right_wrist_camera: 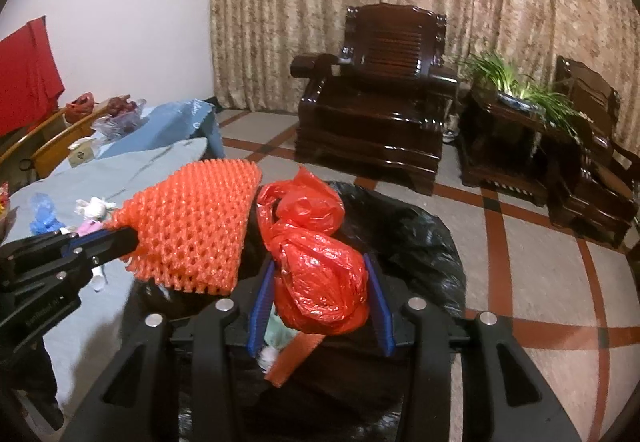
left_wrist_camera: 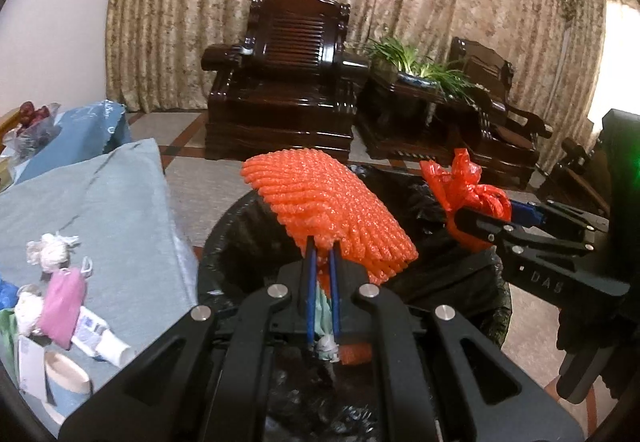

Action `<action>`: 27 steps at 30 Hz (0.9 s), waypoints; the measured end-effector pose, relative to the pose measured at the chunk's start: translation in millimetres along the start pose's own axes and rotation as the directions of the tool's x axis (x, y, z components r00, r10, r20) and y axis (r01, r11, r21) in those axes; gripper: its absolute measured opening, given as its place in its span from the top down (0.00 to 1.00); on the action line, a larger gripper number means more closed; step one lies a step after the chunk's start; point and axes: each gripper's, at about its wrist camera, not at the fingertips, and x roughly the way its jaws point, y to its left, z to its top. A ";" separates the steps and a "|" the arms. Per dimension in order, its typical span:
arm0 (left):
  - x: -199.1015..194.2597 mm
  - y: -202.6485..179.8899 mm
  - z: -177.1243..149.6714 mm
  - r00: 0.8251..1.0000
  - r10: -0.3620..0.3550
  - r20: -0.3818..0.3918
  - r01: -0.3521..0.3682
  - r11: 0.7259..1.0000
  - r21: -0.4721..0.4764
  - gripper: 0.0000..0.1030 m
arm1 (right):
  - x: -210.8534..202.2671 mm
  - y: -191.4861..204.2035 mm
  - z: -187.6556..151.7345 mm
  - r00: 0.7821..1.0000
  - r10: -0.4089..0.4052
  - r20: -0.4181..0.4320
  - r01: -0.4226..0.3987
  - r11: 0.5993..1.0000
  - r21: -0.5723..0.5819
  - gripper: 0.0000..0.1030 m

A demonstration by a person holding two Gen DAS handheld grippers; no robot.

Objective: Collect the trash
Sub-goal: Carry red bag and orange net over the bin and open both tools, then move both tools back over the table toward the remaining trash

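Note:
My left gripper [left_wrist_camera: 322, 254] is shut on an orange foam fruit net [left_wrist_camera: 328, 209] and holds it above the black-lined trash bin [left_wrist_camera: 224, 242]. The net also shows in the right wrist view [right_wrist_camera: 196, 230], with the left gripper [right_wrist_camera: 128, 238] at its left edge. My right gripper [right_wrist_camera: 320, 282] is shut on a knotted red plastic bag [right_wrist_camera: 320, 278] above the same bin [right_wrist_camera: 420, 234]. In the left wrist view the right gripper [left_wrist_camera: 472, 219] holds the red bag [left_wrist_camera: 468, 189] at the right. Orange and white scraps [right_wrist_camera: 296, 354] lie inside the bin.
A table with a light blue cloth [left_wrist_camera: 100, 193] stands left of the bin, with tissues [left_wrist_camera: 50, 248], a pink wrapper [left_wrist_camera: 64, 306], a white tube [left_wrist_camera: 104, 342] and a cup [left_wrist_camera: 66, 378] on it. Dark wooden armchairs [left_wrist_camera: 280, 89] and a plant [left_wrist_camera: 412, 69] stand behind.

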 end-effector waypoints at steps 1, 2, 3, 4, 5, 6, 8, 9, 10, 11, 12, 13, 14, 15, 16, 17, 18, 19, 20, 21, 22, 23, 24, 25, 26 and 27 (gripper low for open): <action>3.3 -1.1 0.0 1.000 -0.003 -0.003 0.003 1.000 0.003 0.95 | 1.1 -2.1 -1.1 1.000 -0.003 -0.003 0.003 1.000 0.003 0.59; 6.4 -1.9 -0.2 1.000 -0.006 -0.007 0.006 1.000 0.006 0.95 | 2.3 -2.8 -0.7 1.000 -0.006 -0.007 0.006 1.000 0.004 0.59; 8.9 -2.3 -0.3 1.000 -0.009 -0.010 0.009 1.000 0.008 0.95 | 2.4 -3.1 -2.5 1.000 -0.009 -0.010 0.010 1.000 0.007 0.59; 10.3 -3.0 0.9 1.000 -0.010 -0.012 0.010 1.000 0.009 0.95 | 2.8 -5.0 -3.7 1.000 -0.010 -0.011 0.010 1.000 0.009 0.58; 12.8 -3.4 0.9 1.000 -0.015 -0.015 0.015 1.000 0.009 0.95 | 3.3 -5.8 -4.9 1.000 -0.010 -0.013 0.010 1.000 0.009 0.58; 14.0 -2.7 0.7 1.000 -0.020 -0.016 0.020 1.000 0.009 0.92 | 4.5 -6.4 -5.9 1.000 -0.014 -0.017 0.015 1.000 0.007 0.56; 15.6 0.1 0.4 1.000 -0.024 -0.019 0.024 1.000 0.009 0.76 | 5.1 -8.2 -8.1 0.999 -0.024 -0.021 0.024 1.000 0.010 0.54; 15.7 0.7 0.5 0.999 -0.027 -0.021 0.027 1.000 0.005 0.55 | 5.1 -10.3 -9.5 0.999 -0.026 -0.024 0.027 1.000 0.011 0.53; 14.8 2.0 -0.4 0.999 -0.032 -0.018 0.032 0.999 -0.002 0.48 | 4.5 -11.7 -10.9 0.999 -0.034 -0.023 0.035 0.999 0.011 0.48; 13.6 2.1 -0.4 0.999 -0.038 -0.014 0.038 0.999 -0.007 0.42 | 4.4 -12.7 -11.2 0.999 -0.040 -0.021 0.040 0.999 0.011 0.44; 12.8 3.0 -0.8 0.999 -0.039 -0.016 0.039 0.999 -0.009 0.40 | 2.9 -13.1 -11.7 0.999 -0.045 -0.017 0.045 0.999 0.012 0.37; 11.6 4.2 -0.9 0.999 -0.035 -0.018 0.035 0.999 -0.012 0.38 | 1.2 -13.3 -12.1 0.999 -0.046 -0.013 0.046 0.999 0.014 0.32; 9.7 5.3 -2.0 0.999 -0.031 -0.016 0.031 0.999 -0.015 0.34 | -0.2 -13.6 -12.6 0.999 -0.048 -0.009 0.048 0.999 0.016 0.30; 7.4 6.5 -2.8 1.000 -0.025 -0.013 0.025 1.000 -0.017 0.32 | -3.3 -12.8 -13.0 0.999 -0.052 0.000 0.052 0.998 0.019 0.22; 4.3 8.1 -3.4 1.000 -0.018 -0.009 0.018 1.000 -0.018 0.31 | -4.6 -14.1 -11.8 0.999 -0.054 0.007 0.054 0.998 0.021 0.13; -1.4 9.9 -4.6 1.000 -0.003 0.001 0.003 1.000 -0.017 0.26 | -8.5 -12.4 -11.7 0.998 -0.056 0.021 0.055 0.998 0.025 0.10; -6.2 12.0 -4.9 1.000 0.013 0.010 -0.013 1.000 -0.016 0.21 | -10.5 -11.4 -11.5 0.998 -0.052 0.028 0.051 0.998 0.027 0.06; -12.0 14.3 -6.6 0.999 0.027 0.020 -0.027 1.000 -0.016 0.19 | -13.1 -9.0 -10.5 0.999 -0.041 0.034 0.041 0.999 0.028 0.06; -20.4 18.4 -7.8 0.998 0.044 0.034 -0.043 0.999 -0.019 0.16 | -13.7 -6.9 -9.0 0.999 -0.034 0.037 0.033 0.999 0.027 0.06; -26.6 21.0 -9.0 0.997 0.059 0.041 -0.058 0.998 -0.022 0.14 | -15.3 -3.2 -7.4 0.999 -0.023 0.040 0.022 0.999 0.024 0.06; -33.2 25.1 -8.7 0.996 0.075 0.049 -0.074 0.997 -0.026 0.13 | -16.6 0.7 -6.2 0.999 -0.013 0.042 0.012 1.000 0.021 0.06; -41.0 30.2 -8.8 0.994 0.095 0.058 -0.093 0.995 -0.033 0.12 | -17.2 3.4 -5.4 0.999 -0.005 0.044 0.004 1.000 0.019 0.06; -49.9 35.6 -9.1 0.991 0.116 0.064 -0.114 0.993 -0.040 0.11 | -18.8 10.0 -3.8 0.999 0.010 0.050 -0.011 1.000 0.015 0.06; -54.1 38.8 -9.2 0.990 0.126 0.066 -0.123 0.991 -0.044 0.10 | -19.3 14.7 -3.5 0.998 0.020 0.053 -0.021 1.000 0.011 0.06; -63.4 45.7 -10.8 0.985 0.154 0.073 -0.151 0.987 -0.052 0.09 | -19.9 21.2 -2.2 0.998 0.034 0.057 -0.034 0.999 0.005 0.06; -68.9 50.0 -11.3 0.982 0.171 0.076 -0.167 0.984 -0.058 0.09 | -20.6 26.7 -1.9 0.997 0.045 0.059 -0.045 0.999 0.000 0.06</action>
